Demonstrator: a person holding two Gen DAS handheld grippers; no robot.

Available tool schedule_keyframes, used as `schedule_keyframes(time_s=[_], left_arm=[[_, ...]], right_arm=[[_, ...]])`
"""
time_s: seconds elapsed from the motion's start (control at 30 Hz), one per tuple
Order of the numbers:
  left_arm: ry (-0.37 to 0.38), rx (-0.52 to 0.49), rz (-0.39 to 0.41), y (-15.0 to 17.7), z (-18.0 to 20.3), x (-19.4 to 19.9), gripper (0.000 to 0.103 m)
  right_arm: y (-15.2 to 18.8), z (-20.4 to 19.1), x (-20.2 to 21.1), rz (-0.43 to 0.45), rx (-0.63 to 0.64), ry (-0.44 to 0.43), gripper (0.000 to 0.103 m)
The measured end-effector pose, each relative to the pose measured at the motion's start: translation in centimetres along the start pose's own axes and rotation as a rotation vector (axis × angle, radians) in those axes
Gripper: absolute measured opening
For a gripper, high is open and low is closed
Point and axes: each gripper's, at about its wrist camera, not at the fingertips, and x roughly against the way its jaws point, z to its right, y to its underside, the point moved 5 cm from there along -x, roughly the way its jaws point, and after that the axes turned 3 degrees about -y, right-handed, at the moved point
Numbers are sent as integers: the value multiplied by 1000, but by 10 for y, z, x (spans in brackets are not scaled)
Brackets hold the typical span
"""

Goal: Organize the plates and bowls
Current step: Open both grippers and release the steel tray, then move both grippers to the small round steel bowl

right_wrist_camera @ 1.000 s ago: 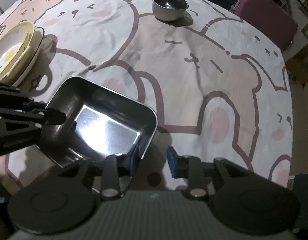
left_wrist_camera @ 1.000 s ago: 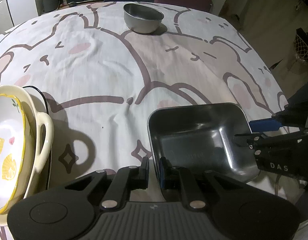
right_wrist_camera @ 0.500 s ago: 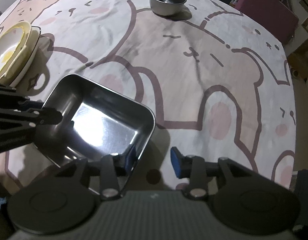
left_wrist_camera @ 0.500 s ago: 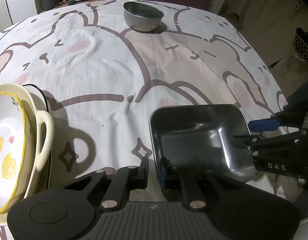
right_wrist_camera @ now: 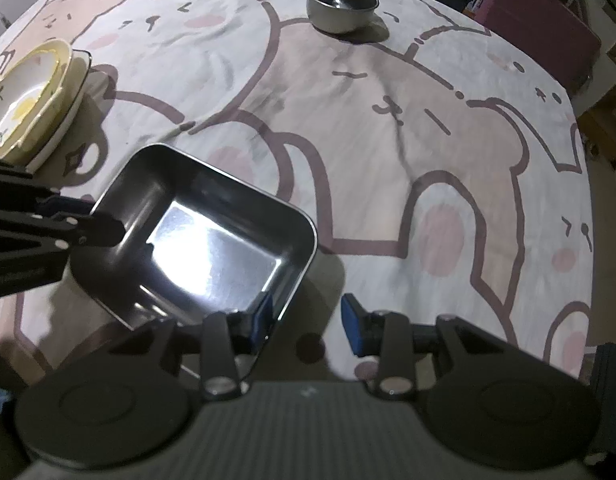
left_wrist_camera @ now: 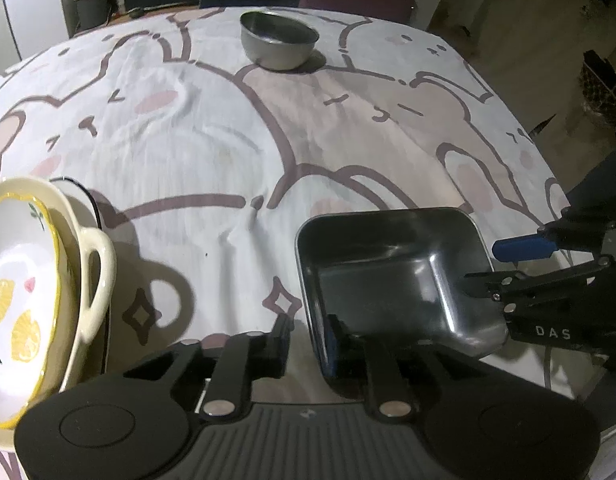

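Note:
A rectangular steel tray (left_wrist_camera: 387,276) (right_wrist_camera: 212,240) rests on the bear-print cloth, with both grippers at its rim. My left gripper (left_wrist_camera: 308,340) straddles its near wall; the jaws are opening and a gap shows beside the wall. My right gripper (right_wrist_camera: 308,316) straddles the opposite wall, open, with one blue pad inside the tray and the other well clear outside. Each gripper shows in the other's view: right gripper (left_wrist_camera: 495,266), left gripper (right_wrist_camera: 88,218). A round steel bowl (left_wrist_camera: 278,40) (right_wrist_camera: 341,0) stands at the far side. A lemon-pattern bowl (left_wrist_camera: 16,292) (right_wrist_camera: 28,96) tops stacked cream dishes on the left.
The tablecloth (left_wrist_camera: 188,140) spreads wide and bare between the tray and the round bowl. The table's edge drops away on the right to the floor. Dark chairs (right_wrist_camera: 539,28) and a bin (left_wrist_camera: 92,8) stand beyond the far edge.
The left jaws have spread apart off the tray's near wall. The right jaws have widened a little. Both hands and the tray have stayed in place.

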Motion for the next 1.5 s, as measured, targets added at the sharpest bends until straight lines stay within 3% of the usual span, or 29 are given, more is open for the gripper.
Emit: schedule_keyframes(time_s=[0.17,0.33,0.7,0.8,0.87,0.9,1.23,1.5], left_arm=[[6,-19,23,-2,2,7,45],[4,-59,56,-5,7,14,74],[-3,-113,95,-7,11,28,93],[7,-121,107,-8,12,35,100],[18,-125,112,-7,12,42,101],[20,-129,113,-8,12,45,102],[47,-125,207,-35,2,87,103],[32,-71,343,-96,-13,106,103]], right_arm=[[4,1,8,21,-6,-5,50],[7,2,16,45,-11,-14,56],[13,6,38,119,-42,-9,74],[17,8,47,156,-39,-12,84],[19,7,53,189,-26,-2,100],[20,7,57,206,-22,-1,102],[28,21,103,407,-74,41,103],[-12,55,124,564,-179,90,103]])
